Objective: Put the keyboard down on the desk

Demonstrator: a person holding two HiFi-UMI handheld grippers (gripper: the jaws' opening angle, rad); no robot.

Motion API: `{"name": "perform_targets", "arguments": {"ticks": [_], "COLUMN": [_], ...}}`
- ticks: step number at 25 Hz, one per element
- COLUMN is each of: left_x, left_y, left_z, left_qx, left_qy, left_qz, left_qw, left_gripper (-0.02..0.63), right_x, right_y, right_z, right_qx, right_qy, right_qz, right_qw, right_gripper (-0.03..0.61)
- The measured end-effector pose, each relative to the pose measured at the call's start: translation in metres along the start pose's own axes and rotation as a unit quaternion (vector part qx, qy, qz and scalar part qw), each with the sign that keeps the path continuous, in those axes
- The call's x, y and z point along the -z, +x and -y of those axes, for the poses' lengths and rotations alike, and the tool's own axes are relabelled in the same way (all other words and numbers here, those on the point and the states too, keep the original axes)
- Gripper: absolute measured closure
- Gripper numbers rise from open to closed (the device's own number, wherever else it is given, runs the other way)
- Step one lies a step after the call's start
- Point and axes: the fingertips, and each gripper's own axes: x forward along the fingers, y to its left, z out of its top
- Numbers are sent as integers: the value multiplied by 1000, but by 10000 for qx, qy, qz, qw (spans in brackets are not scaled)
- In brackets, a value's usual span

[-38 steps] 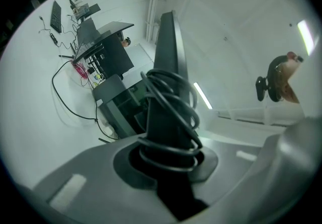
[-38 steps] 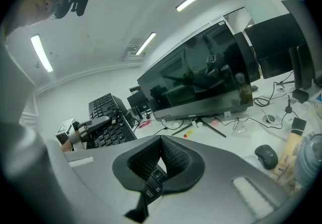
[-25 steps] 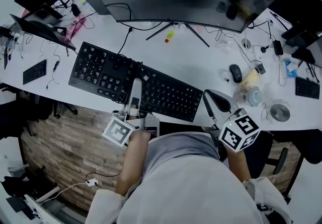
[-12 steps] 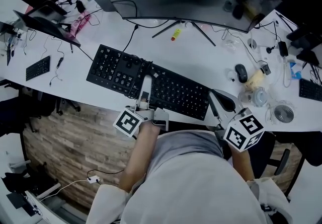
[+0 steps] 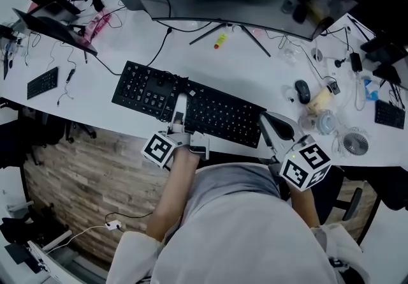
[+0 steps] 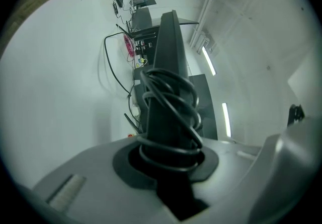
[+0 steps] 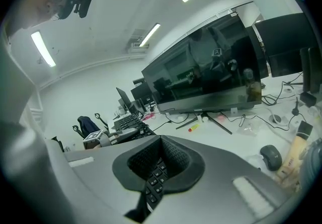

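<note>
Head view: keyboard [image 5: 217,117] barely shifted, left hand-held gripper [image 5: 180,103] and right hand-held gripper [image 5: 264,122] clamped on it.

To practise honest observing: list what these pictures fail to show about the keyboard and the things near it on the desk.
Whether the keyboard touches the desk: the head view looks steeply down, so no gap shows.
Key legends: too small in the head view, blurred in the right gripper view.
The keyboard's right end: covered by the right gripper in the head view.
Small items beside the mouse: too small to name.
</note>
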Motion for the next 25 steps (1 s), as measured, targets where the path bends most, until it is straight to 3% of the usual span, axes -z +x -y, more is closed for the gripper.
{"name": "perform_targets", "arguments": {"ticks": [25], "left_x": [24], "left_y": [31], "left_z": [-60], "left_qx": [-543], "left_qy": [-882], "left_qz": [139], "left_qw": [9945], "left_gripper": [614], "right_x": [8], "right_y": [8], "right_z": [8], "right_qx": [45], "right_qy": [-13], "right_qz": [-267], "right_qw": [9996], "right_gripper": [581]}}
